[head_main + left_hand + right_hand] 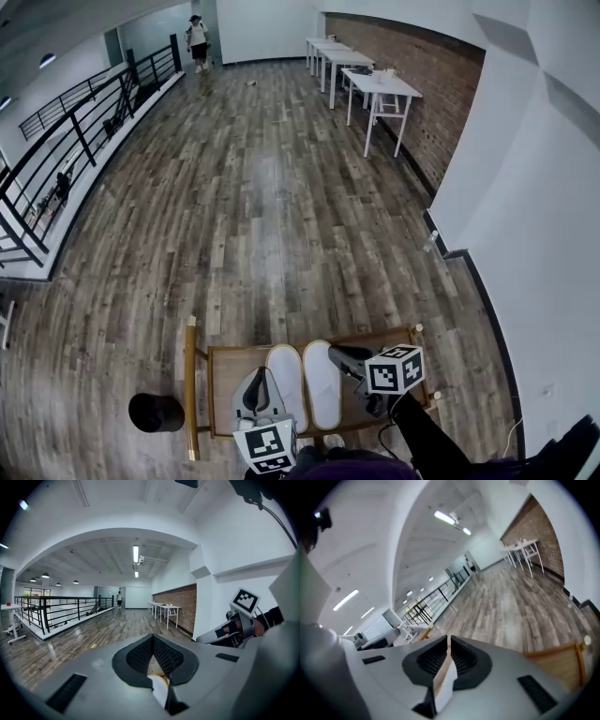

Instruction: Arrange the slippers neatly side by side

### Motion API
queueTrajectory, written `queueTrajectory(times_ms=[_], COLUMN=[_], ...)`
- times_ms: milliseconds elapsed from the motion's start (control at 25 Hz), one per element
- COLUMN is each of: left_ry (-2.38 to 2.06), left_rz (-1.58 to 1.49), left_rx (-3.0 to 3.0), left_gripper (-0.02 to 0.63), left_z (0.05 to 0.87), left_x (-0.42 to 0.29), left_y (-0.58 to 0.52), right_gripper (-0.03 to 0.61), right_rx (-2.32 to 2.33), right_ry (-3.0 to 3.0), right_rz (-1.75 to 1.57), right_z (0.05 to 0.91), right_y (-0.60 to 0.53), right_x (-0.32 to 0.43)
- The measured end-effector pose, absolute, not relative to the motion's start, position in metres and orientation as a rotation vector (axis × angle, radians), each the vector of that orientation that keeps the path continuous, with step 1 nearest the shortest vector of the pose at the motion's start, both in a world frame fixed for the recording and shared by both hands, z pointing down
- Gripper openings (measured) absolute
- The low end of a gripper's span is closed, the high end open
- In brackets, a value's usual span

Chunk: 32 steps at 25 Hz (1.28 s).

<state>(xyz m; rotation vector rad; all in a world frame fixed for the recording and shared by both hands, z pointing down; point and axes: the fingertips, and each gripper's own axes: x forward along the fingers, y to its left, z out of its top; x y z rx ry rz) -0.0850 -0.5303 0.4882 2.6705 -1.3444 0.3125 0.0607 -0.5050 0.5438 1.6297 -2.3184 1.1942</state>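
Two white slippers lie side by side, toes pointing away, on a small wooden table [223, 380]: the left slipper [286, 382] and the right slipper [323, 386]. My left gripper [260, 375] hovers over the left slipper's near left edge. Its pads meet at the tip [153, 638] with nothing between them, and a bit of white slipper [159, 693] shows below. My right gripper [337, 354] sits at the right slipper's far right side. A narrow slit stands between its pads [448, 641] and they hold nothing. White slipper [443, 691] shows beneath them.
A black round object [156, 412] stands on the wood floor left of the table. A white wall [525, 234] runs close on the right. White tables [380, 89] line the brick wall far ahead. A black railing [75, 141] borders the left, and a person [198, 42] stands far off.
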Motion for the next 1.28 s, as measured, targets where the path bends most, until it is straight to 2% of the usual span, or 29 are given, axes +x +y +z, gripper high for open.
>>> queueTrajectory(times_ms=[280,400,480,1280], left_ry=[-1.29,-1.273,-1.267,-1.203], left_rz=[0.226,0.191,0.179,0.121], left_rx=[2.756,2.788,2.806,2.898], left_gripper=[0.002,0.002,0.002,0.002], left_z=[0.461,0.448,0.443,0.428], left_x=[-0.06,-0.052,-0.048,-0.043], left_y=[-0.531,-0.525,-0.517,-0.481], right_gripper=[0.017,0.014,-0.002,-0.002], right_rx=[1.907,1.982,2.037,2.197], right_ry=[-2.437,-2.389,-2.377,-2.257], right_rz=[0.444,0.271,0.243,0.219], right_z=[0.424,0.406,0.405,0.413], right_y=[-0.497,-0.484,-0.473,-0.429], right_x=[0.049,0.044,0.043,0.042])
